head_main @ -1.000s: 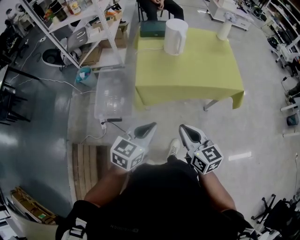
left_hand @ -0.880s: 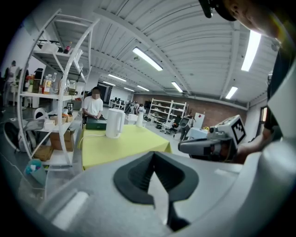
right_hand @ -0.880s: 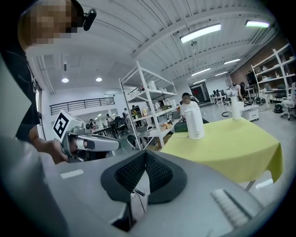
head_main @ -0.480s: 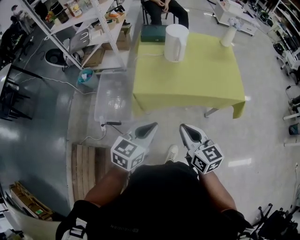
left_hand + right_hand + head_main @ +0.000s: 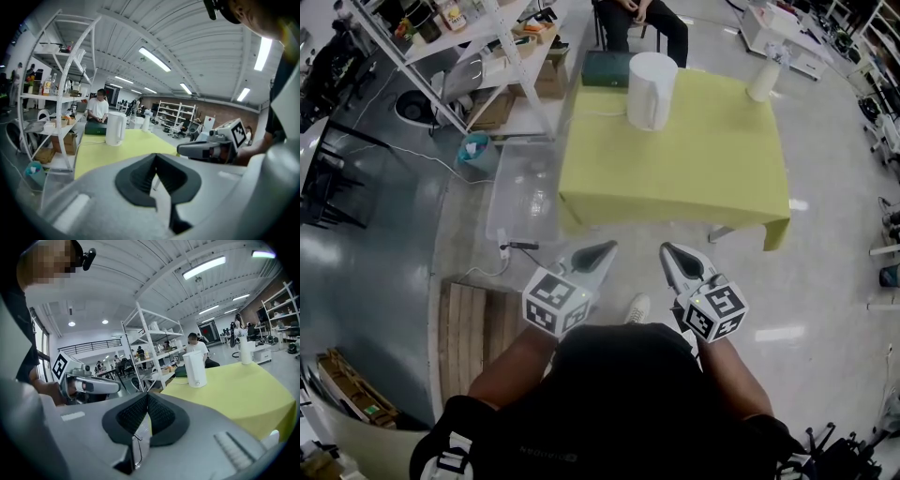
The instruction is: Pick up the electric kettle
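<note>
White electric kettle (image 5: 652, 91) stands far off on the table (image 5: 694, 173), so left gripper (image 5: 604, 249) and right gripper (image 5: 668, 251) ride closed, empty.

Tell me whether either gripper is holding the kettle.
No, the kettle stands on the yellow table, well away from the left gripper and the right gripper, both shut on nothing.

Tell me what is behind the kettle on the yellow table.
A dark green case lies behind the kettle, at the table's far edge, and a seated person is beyond it. The kettle covers the case's right end.
</note>
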A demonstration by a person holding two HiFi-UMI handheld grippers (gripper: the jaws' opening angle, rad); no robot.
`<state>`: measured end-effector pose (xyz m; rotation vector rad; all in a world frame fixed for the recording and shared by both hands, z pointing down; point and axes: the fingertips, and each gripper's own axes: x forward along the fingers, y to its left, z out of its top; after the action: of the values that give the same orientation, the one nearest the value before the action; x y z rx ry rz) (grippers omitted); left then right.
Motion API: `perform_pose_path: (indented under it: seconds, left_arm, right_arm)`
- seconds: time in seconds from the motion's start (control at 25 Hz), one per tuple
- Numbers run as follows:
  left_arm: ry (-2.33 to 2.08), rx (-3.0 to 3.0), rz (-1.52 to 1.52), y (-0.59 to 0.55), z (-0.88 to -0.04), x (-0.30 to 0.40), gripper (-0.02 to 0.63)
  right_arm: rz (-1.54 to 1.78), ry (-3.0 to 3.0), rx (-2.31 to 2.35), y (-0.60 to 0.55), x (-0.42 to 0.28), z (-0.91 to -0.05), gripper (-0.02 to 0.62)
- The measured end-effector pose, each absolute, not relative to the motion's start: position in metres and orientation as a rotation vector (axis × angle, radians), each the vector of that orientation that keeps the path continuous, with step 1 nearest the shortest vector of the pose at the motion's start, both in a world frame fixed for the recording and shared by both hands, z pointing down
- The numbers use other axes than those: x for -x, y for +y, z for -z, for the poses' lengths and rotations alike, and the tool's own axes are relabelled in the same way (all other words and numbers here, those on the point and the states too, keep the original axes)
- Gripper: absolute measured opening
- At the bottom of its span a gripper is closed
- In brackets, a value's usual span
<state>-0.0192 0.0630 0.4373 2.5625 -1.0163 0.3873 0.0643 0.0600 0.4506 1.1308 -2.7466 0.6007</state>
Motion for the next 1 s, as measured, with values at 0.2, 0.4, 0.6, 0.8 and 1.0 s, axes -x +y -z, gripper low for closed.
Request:
perform_pose_path:
  seconds: [0.2,0.4,0.6,0.8,1.0]
  left_arm:
    - [-1.034,-2.559,-0.402,0.046,-0.437,0.003,0.002]
    - [-1.056,-2.552,-0.410,0.036,-0.439,-0.014,0.002]
    - [-1.077,-2.548,-0.416,0.032,-0.439,-0.027,0.002]
    - [-1.076,-2.555,-0.436,0.030,-0.438,-0.036,0.002]
    - [-1.112,-2.538,-0.432,0.030,-0.436,-0.032,0.002]
  right_arm:
    - [-0.594,-2.764,-1.114,0.044,-0.078,-0.447,0.006]
    - [-0.591,-2.764,-1.097,0.036,-0.095,-0.453,0.006]
    - [-0.577,-2.781,-1.073,0.032,-0.105,-0.451,0.006]
    - [-0.581,-2.794,-1.058,0.029,-0.107,-0.451,0.006]
    - [-0.590,-2.794,-1.054,0.028,-0.111,-0.451,0.006]
